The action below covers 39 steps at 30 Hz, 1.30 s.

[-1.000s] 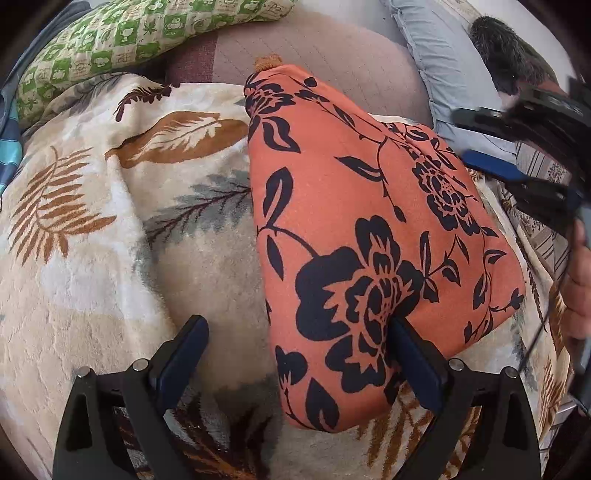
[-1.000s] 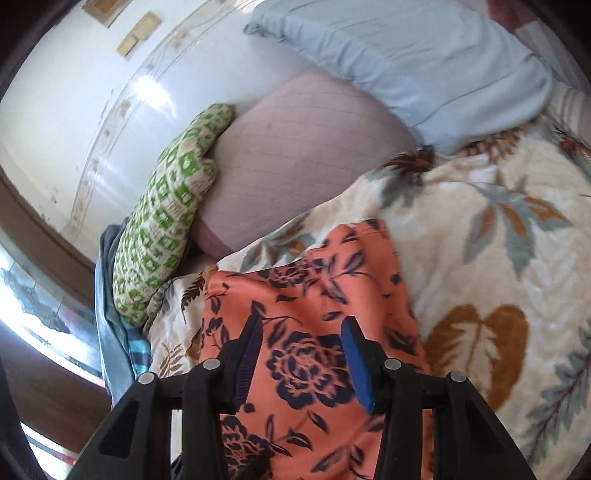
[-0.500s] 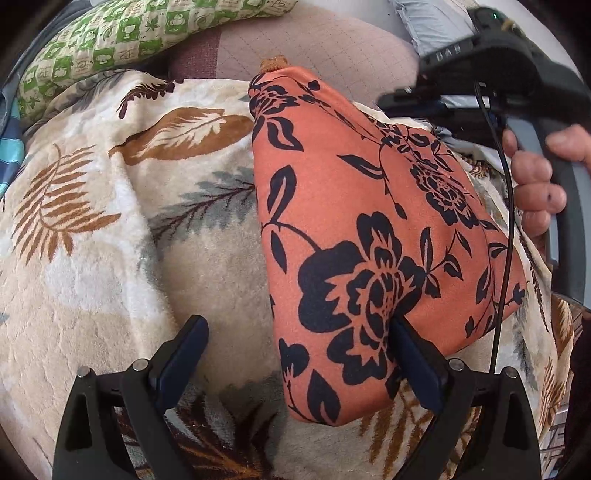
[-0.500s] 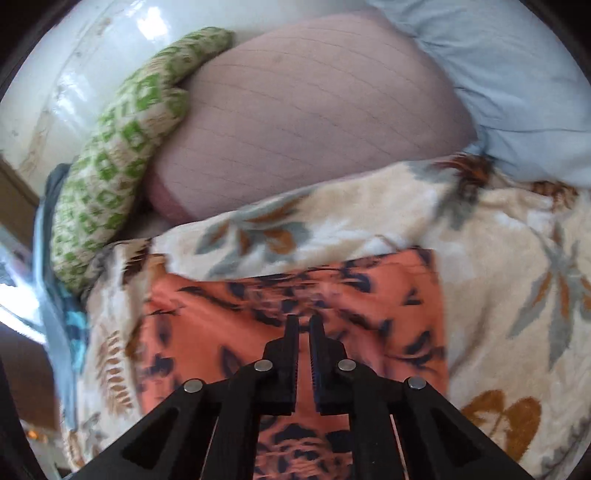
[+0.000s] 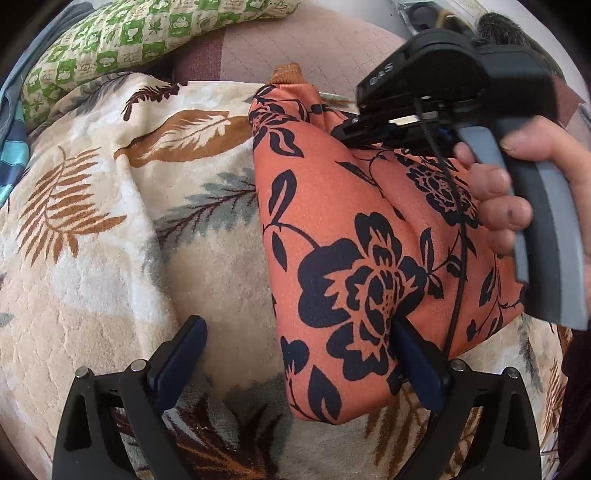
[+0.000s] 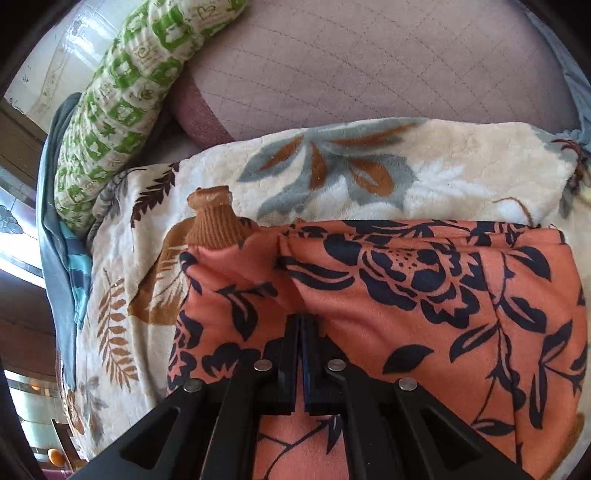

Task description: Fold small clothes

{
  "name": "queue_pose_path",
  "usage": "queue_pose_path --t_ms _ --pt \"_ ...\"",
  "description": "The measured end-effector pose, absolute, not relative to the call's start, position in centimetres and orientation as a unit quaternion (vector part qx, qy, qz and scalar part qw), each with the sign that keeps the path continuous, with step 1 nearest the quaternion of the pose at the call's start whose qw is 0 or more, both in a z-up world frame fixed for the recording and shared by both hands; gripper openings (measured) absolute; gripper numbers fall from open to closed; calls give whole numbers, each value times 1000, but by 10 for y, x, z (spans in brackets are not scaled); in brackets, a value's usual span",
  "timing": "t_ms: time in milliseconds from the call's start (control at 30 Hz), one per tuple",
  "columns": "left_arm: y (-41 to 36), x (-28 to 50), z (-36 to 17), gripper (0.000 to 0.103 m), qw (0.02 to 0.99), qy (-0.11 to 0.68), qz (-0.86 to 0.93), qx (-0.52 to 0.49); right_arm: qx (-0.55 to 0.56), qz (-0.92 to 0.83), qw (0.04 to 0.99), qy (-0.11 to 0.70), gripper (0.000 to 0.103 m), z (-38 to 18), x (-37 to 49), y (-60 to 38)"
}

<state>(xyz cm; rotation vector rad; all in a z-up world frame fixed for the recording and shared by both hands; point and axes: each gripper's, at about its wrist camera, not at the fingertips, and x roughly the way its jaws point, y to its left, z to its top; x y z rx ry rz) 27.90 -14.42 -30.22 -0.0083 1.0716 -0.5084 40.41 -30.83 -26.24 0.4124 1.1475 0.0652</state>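
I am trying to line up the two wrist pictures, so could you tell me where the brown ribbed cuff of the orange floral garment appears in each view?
Left wrist view: the brown ribbed cuff sits at top centre, at the far tip of the orange floral garment.
Right wrist view: the cuff is left of centre, at the garment's upper left corner.
Shared landmark: the green checked pillow, upper left in both.

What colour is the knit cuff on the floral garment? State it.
Brown-orange ribbed cuff, clearest in the right wrist view.

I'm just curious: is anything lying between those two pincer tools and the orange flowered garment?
Nothing visible. The right gripper is shut and rests directly on the orange garment; the left gripper is open, one finger against the cloth.
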Motion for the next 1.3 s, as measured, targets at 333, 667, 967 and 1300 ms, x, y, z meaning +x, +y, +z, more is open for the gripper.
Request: queue_pose_path --t_ms 333,667,967,1300 --pt "-146 274 -300 99 835 499 -230 2 201 -53 859 468 6 -212 288 -342" --pt "-145 273 -297 103 835 498 -233 0 270 -94 844 455 6 -256 261 -369" --pt "-124 287 -277 103 867 452 -209 2 314 -75 840 435 6 -222 212 -373" --pt "-133 286 -290 103 862 462 -206 13 316 -74 810 488 6 -269 218 -368"
